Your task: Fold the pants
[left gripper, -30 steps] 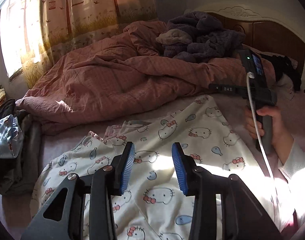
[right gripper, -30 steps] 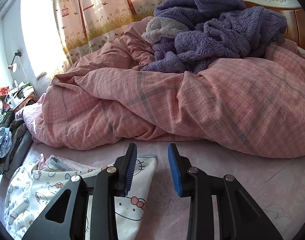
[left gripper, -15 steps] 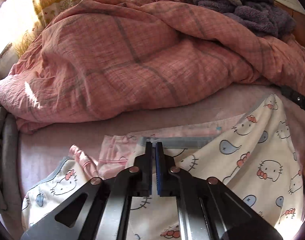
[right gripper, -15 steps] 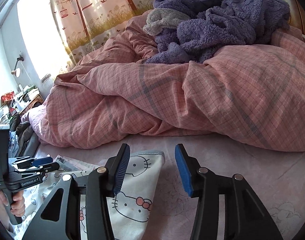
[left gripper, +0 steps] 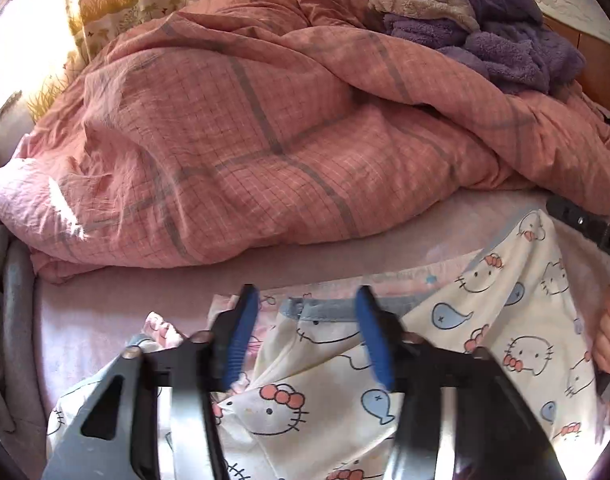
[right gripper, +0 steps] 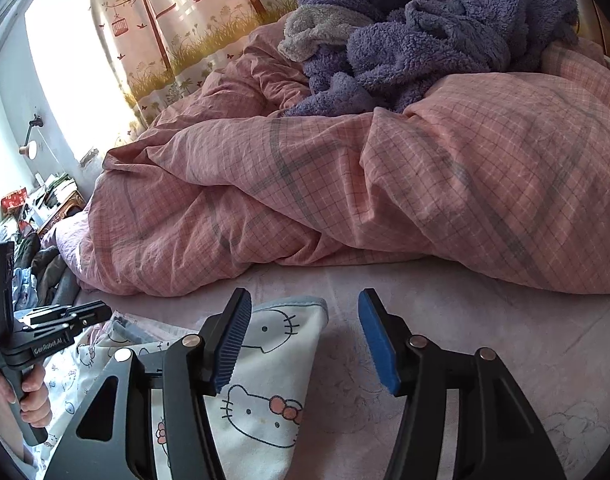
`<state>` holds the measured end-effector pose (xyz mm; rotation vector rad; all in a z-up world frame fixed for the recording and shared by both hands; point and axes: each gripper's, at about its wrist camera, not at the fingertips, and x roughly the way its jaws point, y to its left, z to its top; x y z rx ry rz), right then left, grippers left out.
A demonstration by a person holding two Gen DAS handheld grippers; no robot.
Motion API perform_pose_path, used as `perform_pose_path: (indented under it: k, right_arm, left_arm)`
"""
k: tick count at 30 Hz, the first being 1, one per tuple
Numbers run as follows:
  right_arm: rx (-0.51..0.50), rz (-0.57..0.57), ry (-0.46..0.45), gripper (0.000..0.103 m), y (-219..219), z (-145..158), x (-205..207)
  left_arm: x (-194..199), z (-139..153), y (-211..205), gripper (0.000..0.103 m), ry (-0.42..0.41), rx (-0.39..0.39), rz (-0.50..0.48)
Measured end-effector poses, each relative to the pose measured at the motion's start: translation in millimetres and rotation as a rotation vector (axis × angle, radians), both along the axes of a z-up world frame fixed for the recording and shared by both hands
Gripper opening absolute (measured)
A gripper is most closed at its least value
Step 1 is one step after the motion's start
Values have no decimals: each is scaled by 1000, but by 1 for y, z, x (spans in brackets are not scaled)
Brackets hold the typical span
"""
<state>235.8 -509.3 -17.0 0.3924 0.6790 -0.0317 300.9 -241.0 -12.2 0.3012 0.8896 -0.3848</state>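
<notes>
White cartoon-cat pants (left gripper: 485, 320) lie spread on the pink bed sheet (left gripper: 117, 304), their grey-blue waistband (left gripper: 325, 314) facing the duvet. My left gripper (left gripper: 305, 300) hovers just over that waistband. Its jaws are opening, the cloth lies below them, and the pads press on nothing. In the right wrist view a folded corner of the pants (right gripper: 277, 360) lies under the left finger of my right gripper (right gripper: 303, 308). Those jaws are opening too, with no grip on the cloth. The left gripper (right gripper: 45, 336) shows at the far left there, held by a hand (right gripper: 33, 404).
A crumpled pink checked duvet (left gripper: 265, 140) fills the bed behind the pants, with purple fleece clothes (right gripper: 445, 28) piled on it. Dark clothes (left gripper: 5, 320) hang at the left bed edge. A curtained window (right gripper: 85, 60) and a cluttered shelf (right gripper: 37, 204) are further left.
The left gripper moved forward and down to the waistband, shut there half a second ago, and now stands open. The right gripper's jaws have widened over the pants corner.
</notes>
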Motion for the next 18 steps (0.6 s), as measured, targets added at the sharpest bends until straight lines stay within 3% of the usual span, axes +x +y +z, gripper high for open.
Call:
perform_pose_path:
  k: [2,5,6,7,8,9,12,18]
  right_arm:
    - [-3,4,0,58,2,0,0]
    - [-7,10,-2,58,3,1,-1]
    - [-6,10,-3,58,3,1,-1]
    - [-2,10,-4,58,2,1,-1]
    - [3,9,-4,58,2,1,-1]
    - [6,8,-2,58,1,0,0]
    - [-1,14,0,58,3,1,1]
    - [-37,8,-15,58,7,4,1]
  left_arm:
    - [-2,-5,-4,60,-15,56,3]
    - [4,-13,-3,59,16,59,29]
    - [8,-17,-4,53,35,50,23]
    - [9,-20,-4,23,48,45,15]
    - [11,-26,-5,7,75,47,5]
    - [9,-28,-6,6,74,48,-2]
    - [1,-18,-5,6,-42,53,36]
    - [25,1,5,6,-60,-12,142]
